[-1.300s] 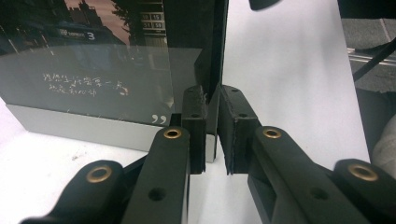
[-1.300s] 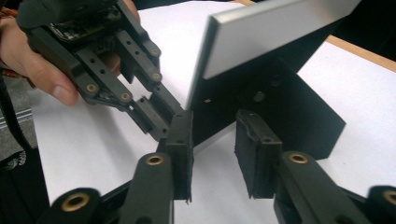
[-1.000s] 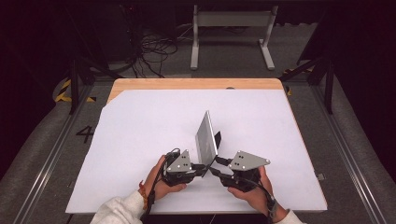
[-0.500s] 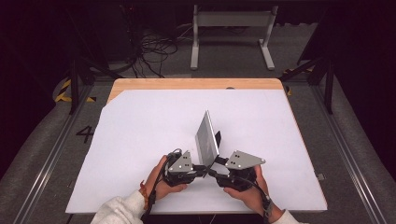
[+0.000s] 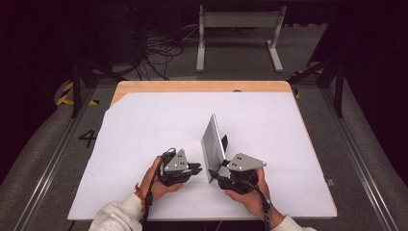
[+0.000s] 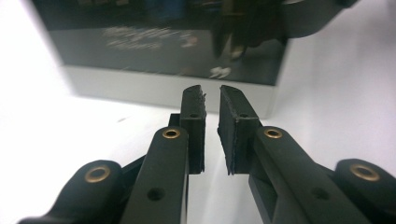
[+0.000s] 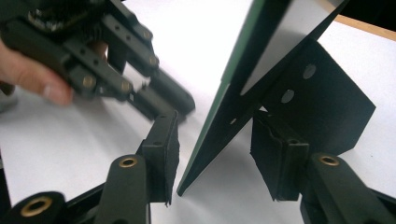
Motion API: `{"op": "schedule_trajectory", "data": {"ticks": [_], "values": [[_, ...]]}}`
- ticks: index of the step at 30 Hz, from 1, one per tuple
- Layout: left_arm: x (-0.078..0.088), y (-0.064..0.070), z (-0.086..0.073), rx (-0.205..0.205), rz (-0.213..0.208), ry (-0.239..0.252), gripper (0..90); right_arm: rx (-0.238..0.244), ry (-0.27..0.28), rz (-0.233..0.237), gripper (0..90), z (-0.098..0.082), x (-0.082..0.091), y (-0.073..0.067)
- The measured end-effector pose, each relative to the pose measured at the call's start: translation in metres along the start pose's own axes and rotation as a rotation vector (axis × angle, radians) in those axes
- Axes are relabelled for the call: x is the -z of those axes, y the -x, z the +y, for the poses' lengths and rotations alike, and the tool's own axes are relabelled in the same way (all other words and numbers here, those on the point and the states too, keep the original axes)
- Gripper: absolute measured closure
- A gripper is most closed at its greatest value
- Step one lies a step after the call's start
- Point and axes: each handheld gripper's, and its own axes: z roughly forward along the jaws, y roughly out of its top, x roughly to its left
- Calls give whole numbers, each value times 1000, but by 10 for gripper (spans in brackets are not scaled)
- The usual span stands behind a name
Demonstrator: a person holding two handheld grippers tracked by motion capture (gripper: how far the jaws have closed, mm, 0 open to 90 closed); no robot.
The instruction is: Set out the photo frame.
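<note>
Your right gripper (image 5: 215,174) sits with its jaws on either side of the near lower edge of the tilted panel (image 5: 212,143); they have just been opening, and both pads stand off it. The panel leans on its black stand (image 7: 322,100) near the middle of the white table (image 5: 144,125), toward your edge. Your left gripper (image 5: 198,168), just left of the panel, holds its jaws narrow with nothing between them

A dark numeral "4" (image 5: 88,138) was marked on the grey floor left of the table (image 5: 144,86).
</note>
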Motion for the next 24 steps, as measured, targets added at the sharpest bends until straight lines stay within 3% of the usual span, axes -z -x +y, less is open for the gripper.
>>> {"op": "schedule_trajectory", "data": {"ticks": [5, 24], "values": [[9, -9, -4, 18, 37, 4, 790, -1, -8, -13, 535, -1, -2, 2], [13, -21, -8, 44, 76, -2, 692, 8, -22, 31, 630, -2, -1, 8]]}}
